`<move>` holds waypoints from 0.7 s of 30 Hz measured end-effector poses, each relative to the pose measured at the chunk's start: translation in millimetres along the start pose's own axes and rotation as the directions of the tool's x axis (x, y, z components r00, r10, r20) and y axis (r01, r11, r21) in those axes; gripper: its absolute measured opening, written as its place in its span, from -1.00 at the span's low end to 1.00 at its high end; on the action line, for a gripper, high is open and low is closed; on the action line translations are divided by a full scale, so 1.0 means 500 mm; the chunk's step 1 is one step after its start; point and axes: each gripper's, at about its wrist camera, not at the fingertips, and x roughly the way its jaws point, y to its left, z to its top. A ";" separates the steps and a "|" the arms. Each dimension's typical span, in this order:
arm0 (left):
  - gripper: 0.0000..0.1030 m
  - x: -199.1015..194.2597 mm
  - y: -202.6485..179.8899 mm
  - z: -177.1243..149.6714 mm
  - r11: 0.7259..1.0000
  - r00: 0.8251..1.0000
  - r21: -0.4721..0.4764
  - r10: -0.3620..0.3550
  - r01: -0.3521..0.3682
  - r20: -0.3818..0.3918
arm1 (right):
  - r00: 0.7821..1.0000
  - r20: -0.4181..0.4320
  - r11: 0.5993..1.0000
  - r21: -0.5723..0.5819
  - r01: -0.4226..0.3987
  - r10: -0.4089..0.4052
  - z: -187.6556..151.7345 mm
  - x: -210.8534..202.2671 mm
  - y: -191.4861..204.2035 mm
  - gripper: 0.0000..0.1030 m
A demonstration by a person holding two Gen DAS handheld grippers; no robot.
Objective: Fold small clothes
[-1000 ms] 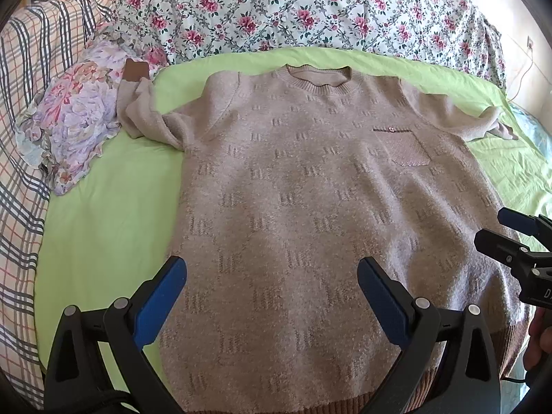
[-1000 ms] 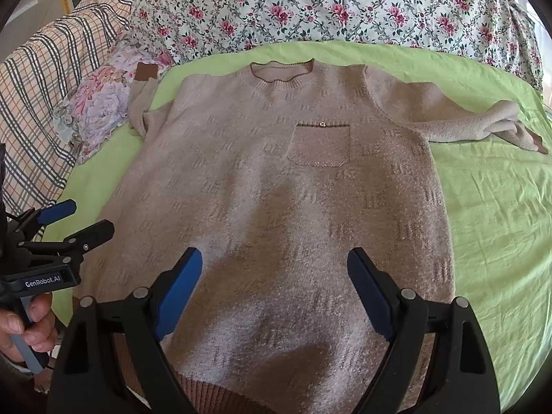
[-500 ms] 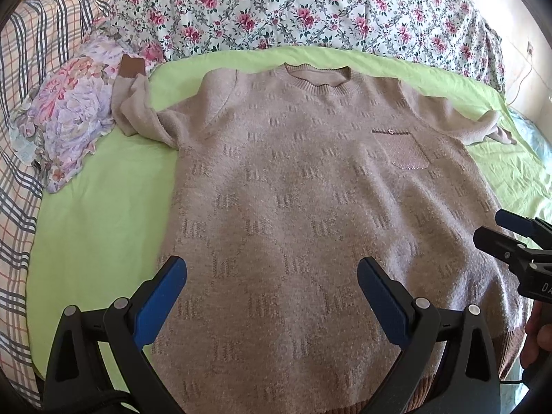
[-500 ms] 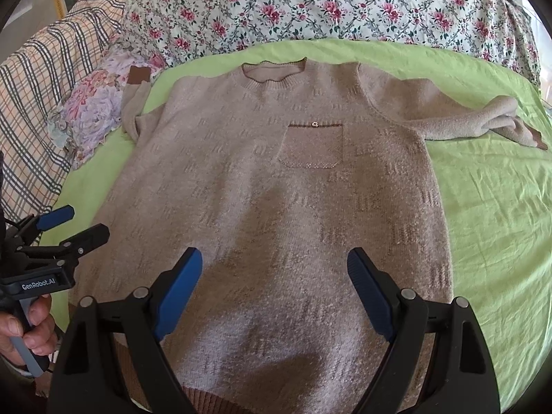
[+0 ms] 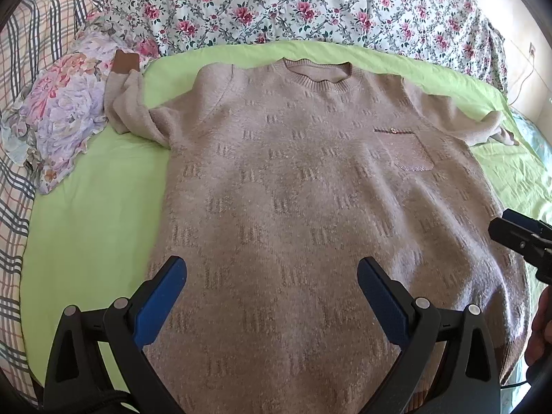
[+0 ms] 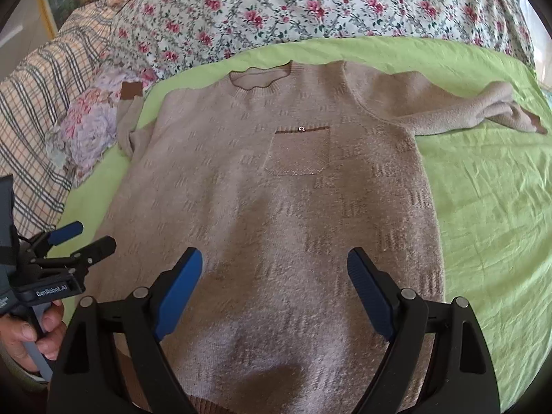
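Observation:
A beige knit sweater (image 5: 303, 186) lies flat, front up, on a green sheet (image 5: 86, 227), collar at the far side, chest pocket (image 6: 298, 153) showing. Its left sleeve (image 5: 127, 110) is bunched with a brown cuff; its right sleeve (image 6: 462, 114) stretches out to the right. My left gripper (image 5: 272, 272) is open and empty above the lower left of the sweater. My right gripper (image 6: 274, 265) is open and empty above the lower middle. Each gripper shows at the edge of the other's view: the left one (image 6: 79, 238), the right one (image 5: 514, 227).
A floral quilt (image 5: 310, 3) runs along the far side of the bed. A small floral cloth (image 5: 58, 114) lies by the left sleeve. A plaid blanket (image 5: 17, 138) covers the left edge. Bare green sheet (image 6: 490, 207) lies right of the sweater.
Both grippers have drifted slightly left and forward over the sweater, staying open. The sweater has not moved.

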 end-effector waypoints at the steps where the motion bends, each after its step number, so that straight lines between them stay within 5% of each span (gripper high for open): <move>1: 0.93 0.002 0.000 0.002 1.000 1.000 0.000 -0.001 0.001 0.000 | 1.000 -0.003 1.000 0.006 -0.002 0.002 0.002 0.001 -0.003 0.68; 11: 0.93 0.024 -0.004 0.034 1.000 1.000 -0.012 -0.009 0.009 0.006 | 0.998 0.060 0.976 0.215 -0.047 0.035 0.061 -0.024 -0.154 0.68; 16: 0.93 0.039 -0.012 0.053 1.000 1.000 -0.005 -0.010 0.010 0.006 | 0.987 0.125 0.926 0.375 0.043 -0.096 0.124 -0.072 -0.325 0.62; 21: 0.93 0.058 -0.029 0.072 1.000 1.000 0.002 -0.015 0.015 -0.002 | 0.962 0.187 0.876 0.475 0.089 -0.199 0.184 -0.108 -0.489 0.30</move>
